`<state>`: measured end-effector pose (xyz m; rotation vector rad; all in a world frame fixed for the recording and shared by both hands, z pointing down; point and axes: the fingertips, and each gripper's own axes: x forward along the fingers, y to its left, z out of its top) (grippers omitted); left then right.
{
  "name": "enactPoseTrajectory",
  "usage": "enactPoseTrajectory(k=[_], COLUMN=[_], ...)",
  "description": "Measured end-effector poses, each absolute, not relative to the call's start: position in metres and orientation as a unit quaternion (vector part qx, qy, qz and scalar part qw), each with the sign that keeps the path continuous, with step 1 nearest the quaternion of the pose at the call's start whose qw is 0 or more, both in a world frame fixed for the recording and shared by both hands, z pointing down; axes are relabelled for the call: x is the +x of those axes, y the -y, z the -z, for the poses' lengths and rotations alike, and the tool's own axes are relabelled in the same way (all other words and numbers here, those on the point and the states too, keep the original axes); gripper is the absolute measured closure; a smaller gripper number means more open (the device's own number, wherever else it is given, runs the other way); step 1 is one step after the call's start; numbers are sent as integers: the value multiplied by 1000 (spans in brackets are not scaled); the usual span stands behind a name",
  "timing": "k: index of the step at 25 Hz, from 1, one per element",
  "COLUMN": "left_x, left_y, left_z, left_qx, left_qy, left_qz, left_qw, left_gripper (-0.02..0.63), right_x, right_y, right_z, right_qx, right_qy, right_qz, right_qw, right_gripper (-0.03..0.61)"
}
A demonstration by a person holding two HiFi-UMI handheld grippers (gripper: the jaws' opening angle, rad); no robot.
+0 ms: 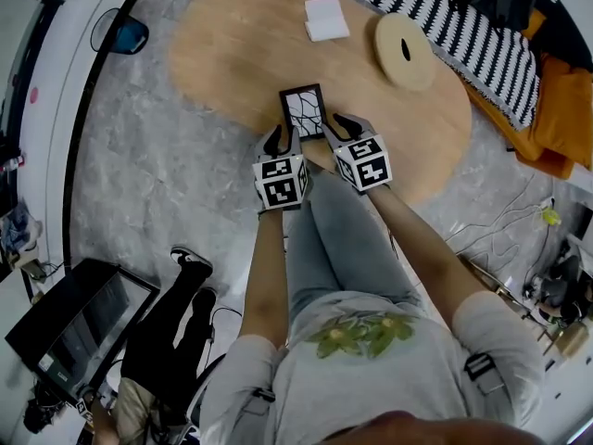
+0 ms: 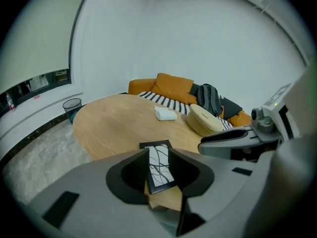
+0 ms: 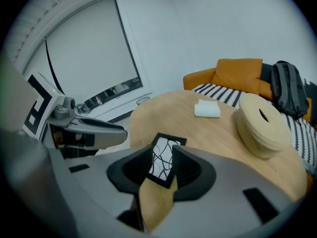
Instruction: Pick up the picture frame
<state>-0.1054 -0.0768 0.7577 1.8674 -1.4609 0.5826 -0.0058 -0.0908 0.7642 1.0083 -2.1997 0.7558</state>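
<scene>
The picture frame (image 1: 304, 109), black-edged with a white print of dark branching lines, lies flat on the oval wooden table (image 1: 232, 54) near its front edge. My left gripper (image 1: 283, 139) hovers at the frame's near left corner and my right gripper (image 1: 340, 128) at its near right corner. Both stand open, with no pad pressing on the frame. In the left gripper view the frame (image 2: 159, 163) shows through the gap of the open jaws, and the right gripper (image 2: 233, 140) reaches in from the right. The right gripper view shows the frame (image 3: 165, 160) the same way, with the left gripper (image 3: 94, 128) at the left.
Further back on the table are a white folded cloth (image 1: 326, 19) and a round woven disc with a slot (image 1: 405, 52). Behind it are a striped blanket (image 1: 454, 12) and an orange sofa (image 1: 556, 109). A bin (image 1: 125, 35) stands far left. Another person's legs (image 1: 176, 313) are beside me.
</scene>
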Motion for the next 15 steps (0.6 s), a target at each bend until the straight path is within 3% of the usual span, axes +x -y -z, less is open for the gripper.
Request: enactPoseTrajectory(k=[15], left_x=[-103], left_y=[89], left_z=[-820], left_qx=[708], left_qy=[551], left_qz=[-242], left_qw=[370], left_gripper=[480], right_x=[-12], right_y=[101], right_z=[-830], right_qx=[370], right_qy=[812], right_qz=[-307], right_qw=[333], right_gripper=[454])
